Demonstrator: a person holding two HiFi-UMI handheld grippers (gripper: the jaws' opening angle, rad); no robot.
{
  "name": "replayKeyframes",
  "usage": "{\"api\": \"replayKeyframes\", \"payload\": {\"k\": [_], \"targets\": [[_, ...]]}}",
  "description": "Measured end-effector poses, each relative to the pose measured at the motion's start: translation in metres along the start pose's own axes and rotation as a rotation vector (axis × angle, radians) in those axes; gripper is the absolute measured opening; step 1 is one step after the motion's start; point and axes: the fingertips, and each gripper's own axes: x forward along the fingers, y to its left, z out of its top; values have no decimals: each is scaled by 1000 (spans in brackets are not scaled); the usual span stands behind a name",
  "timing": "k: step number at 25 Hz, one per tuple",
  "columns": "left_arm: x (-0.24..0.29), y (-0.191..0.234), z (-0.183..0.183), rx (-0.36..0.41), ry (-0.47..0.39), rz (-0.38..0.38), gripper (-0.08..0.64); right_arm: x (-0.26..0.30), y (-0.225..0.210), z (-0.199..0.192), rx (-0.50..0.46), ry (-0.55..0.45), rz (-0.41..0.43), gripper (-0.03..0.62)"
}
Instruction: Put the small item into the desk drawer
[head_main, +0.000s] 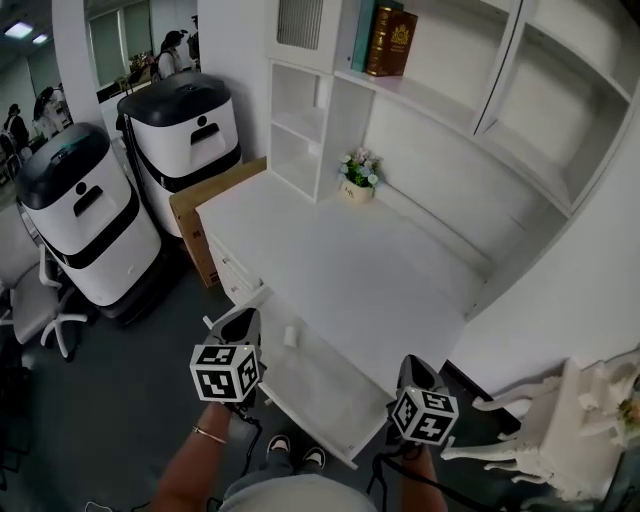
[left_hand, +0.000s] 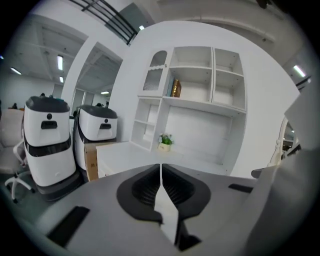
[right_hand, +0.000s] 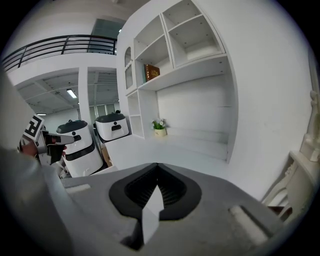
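Observation:
A small white item (head_main: 291, 337) sits inside the pulled-out desk drawer (head_main: 325, 405), near its left end. My left gripper (head_main: 240, 322) hovers just left of the item, over the drawer's left edge. In the left gripper view, the left gripper (left_hand: 160, 166) is shut with its jaws meeting and nothing between them. My right gripper (head_main: 415, 366) hangs at the drawer's right end, near the desk's front edge. In the right gripper view, the right gripper (right_hand: 157, 167) is shut too, and empty. Both point toward the white desk (head_main: 350, 265).
A potted flower (head_main: 357, 180) stands at the back of the desk under white shelves holding books (head_main: 390, 40). Two white machines (head_main: 85, 215) (head_main: 185, 130) and a cardboard box (head_main: 205, 210) stand left of the desk. An ornate white chair (head_main: 545, 440) is at the right.

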Motion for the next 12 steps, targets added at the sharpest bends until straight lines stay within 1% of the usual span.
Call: {"api": "replayKeyframes", "payload": {"k": [2,4,7,12], "targets": [[-8,1,16,39,-44,22,14,-5,-4,15,-14,-36,-4,0],[-14,2,29,58,-83,34,14,-11,-9,30,-30,-69,-14,0],[-22,4,40,48,-122,42,14,-18,-15,46,-40,-106,-30,0],[-27,4,43,22,-128,59,14,-23,-19,52,-36,-121,-36,0]]}}
